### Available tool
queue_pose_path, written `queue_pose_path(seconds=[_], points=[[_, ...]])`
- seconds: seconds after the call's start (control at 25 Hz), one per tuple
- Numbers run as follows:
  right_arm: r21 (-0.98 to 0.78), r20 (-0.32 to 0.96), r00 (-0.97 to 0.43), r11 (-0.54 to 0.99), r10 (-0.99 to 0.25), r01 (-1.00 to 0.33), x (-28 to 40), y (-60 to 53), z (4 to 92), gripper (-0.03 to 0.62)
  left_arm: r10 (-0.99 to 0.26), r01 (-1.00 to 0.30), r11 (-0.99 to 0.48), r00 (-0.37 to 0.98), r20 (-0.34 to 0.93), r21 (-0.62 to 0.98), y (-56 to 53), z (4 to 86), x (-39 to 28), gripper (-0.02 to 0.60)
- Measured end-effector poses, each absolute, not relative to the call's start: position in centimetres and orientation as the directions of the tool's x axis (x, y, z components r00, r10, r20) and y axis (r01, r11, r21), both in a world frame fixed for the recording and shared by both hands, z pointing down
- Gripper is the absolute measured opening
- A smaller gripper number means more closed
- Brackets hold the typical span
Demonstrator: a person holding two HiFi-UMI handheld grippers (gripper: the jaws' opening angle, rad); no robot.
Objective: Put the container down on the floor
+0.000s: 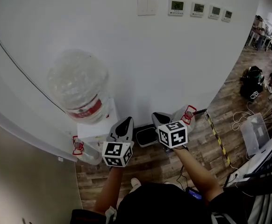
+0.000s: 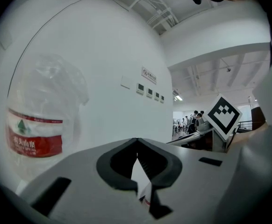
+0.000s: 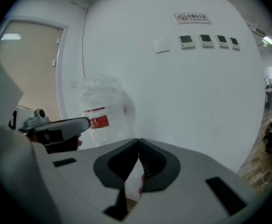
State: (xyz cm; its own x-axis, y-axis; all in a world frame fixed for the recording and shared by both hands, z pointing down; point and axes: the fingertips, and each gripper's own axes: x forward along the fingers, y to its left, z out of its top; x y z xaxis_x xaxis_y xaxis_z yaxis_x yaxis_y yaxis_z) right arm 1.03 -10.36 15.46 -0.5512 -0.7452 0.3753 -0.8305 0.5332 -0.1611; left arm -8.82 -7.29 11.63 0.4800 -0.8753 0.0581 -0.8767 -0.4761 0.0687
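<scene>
Two grippers: the left gripper [image 2: 137, 142] and the right gripper [image 3: 139, 142] are both clenched, tips met, with nothing held between them.
Container: a large clear water jug [image 1: 77, 84] is seated neck-down on a white dispenser [image 1: 96, 126] against the wall. In the head view it is found at about 10 o'clock from the grippers.
Contents: no waterline is made out through the crinkled clear walls, so how much is left cannot be told.
Handling: a bulky, smooth, rounded body is expected, slippery to narrow jaws. The thin walls are judged likely to flex. Real weight is to be assumed if water remains.
Hold: the narrowing just below the red label band [image 1: 86, 110] is judged firmest, with the body steadied by the second gripper.
Floor: wood planks [image 1: 161, 166] are seen at 6 o'clock of the dispenser.
</scene>
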Motion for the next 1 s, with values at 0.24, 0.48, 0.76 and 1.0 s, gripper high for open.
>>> queue_pose_path(seconds=[0.24, 0.48, 0.76, 1.0], points=[[-0.123, 0.302, -0.574, 0.566, -0.761, -0.815, 2.6, -9.4, 13.1, 0.029, -0.89, -0.89, -0.452, 0.454, 0.044, 0.055, -6.1, 10.8, -7.7, 0.018], [-0.067, 0.227, -0.588, 0.59, -0.776, -0.804, 3.3, -8.1, 11.0, 0.029, -0.905, -0.904, -0.423, 0.425, 0.023, 0.055, -5.1, 9.7, -7.3, 0.018], [-0.079, 0.115, -0.605, 0.6, -0.788, -0.796, 4.1, -6.4, 7.9, 0.031, -0.905, -0.905, -0.425, 0.424, -0.025, 0.024, -3.5, 7.7, -6.2, 0.018], [-0.105, 0.095, -0.628, 0.62, -0.772, -0.778, 4.1, -5.3, 7.4, 0.03, -0.891, -0.891, -0.453, 0.45, -0.054, 0.039, -2.6, 6.6, -5.5, 0.018]])
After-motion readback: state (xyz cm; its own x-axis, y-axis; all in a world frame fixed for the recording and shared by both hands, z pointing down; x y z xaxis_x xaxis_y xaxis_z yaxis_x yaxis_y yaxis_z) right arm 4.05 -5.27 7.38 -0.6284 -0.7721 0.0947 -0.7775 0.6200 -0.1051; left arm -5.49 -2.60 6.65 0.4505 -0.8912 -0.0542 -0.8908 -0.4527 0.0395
